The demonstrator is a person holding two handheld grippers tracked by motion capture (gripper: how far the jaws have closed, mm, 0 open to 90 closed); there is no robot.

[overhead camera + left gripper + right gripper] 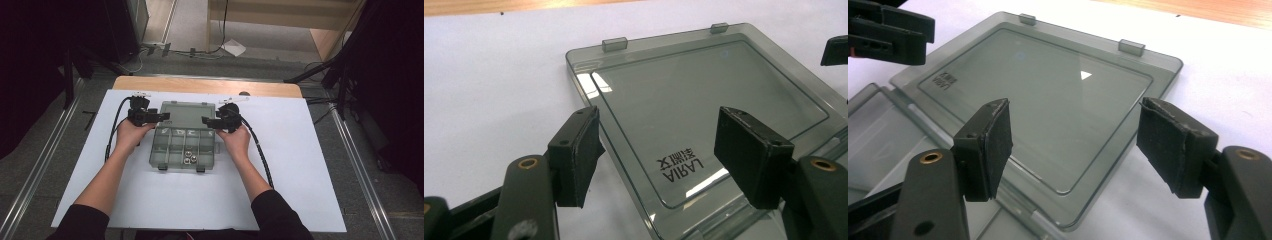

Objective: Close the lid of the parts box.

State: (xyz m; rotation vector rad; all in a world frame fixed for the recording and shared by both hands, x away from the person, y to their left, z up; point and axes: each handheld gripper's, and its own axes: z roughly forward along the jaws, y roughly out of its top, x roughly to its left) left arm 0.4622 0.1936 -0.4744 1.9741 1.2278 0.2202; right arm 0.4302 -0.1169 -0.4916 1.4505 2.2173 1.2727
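Compartment box [184, 142] on white surface [300, 165], lid [704, 115] flung flat behind | left tongs [162, 116], right tongs [206, 120] agape, empty, flanking lid | step: likely approach to shut | next: pinch both side edges, swing forward.

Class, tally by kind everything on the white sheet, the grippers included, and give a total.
Boxes: 1
Nuts: 3
Grippers: 2, the left gripper and the right gripper, both open over the lid
Total: 6
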